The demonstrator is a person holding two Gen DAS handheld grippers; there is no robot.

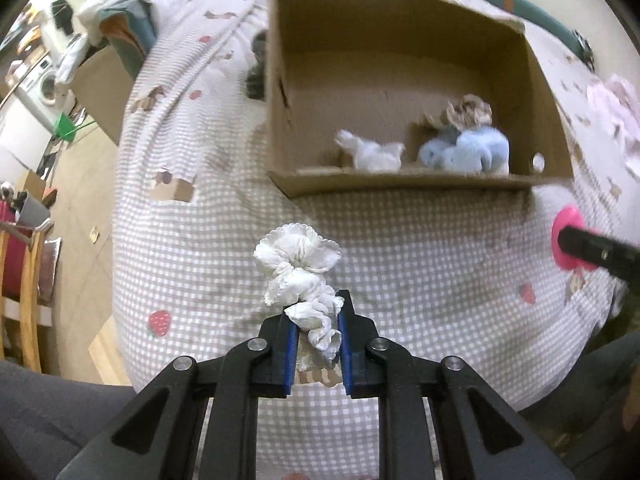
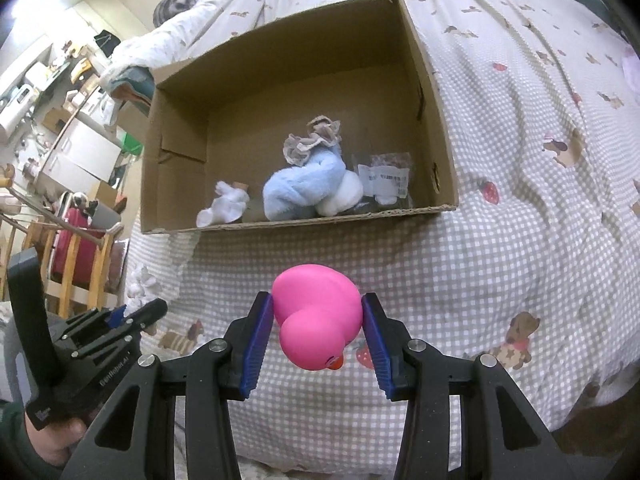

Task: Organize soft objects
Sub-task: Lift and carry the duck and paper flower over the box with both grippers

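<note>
My left gripper (image 1: 318,312) is shut on a white frilly cloth (image 1: 298,270), held over the checked bedspread in front of the cardboard box (image 1: 400,184). My right gripper (image 2: 318,308) is shut on a pink rubber duck (image 2: 316,316), also in front of the box (image 2: 304,224); the duck shows at the right edge of the left wrist view (image 1: 568,240). Inside the box lie a light blue plush (image 2: 304,192), a small white cloth (image 2: 224,204), a brown-grey frilly cloth (image 2: 312,140) and a clear plastic packet (image 2: 386,180).
The box sits on a bed with a grey-and-white checked cover (image 2: 500,220). The left gripper (image 2: 120,320) shows at the lower left of the right wrist view. A pale pink cloth (image 1: 616,104) lies right of the box. Wooden chairs (image 2: 76,256) and room clutter stand left of the bed.
</note>
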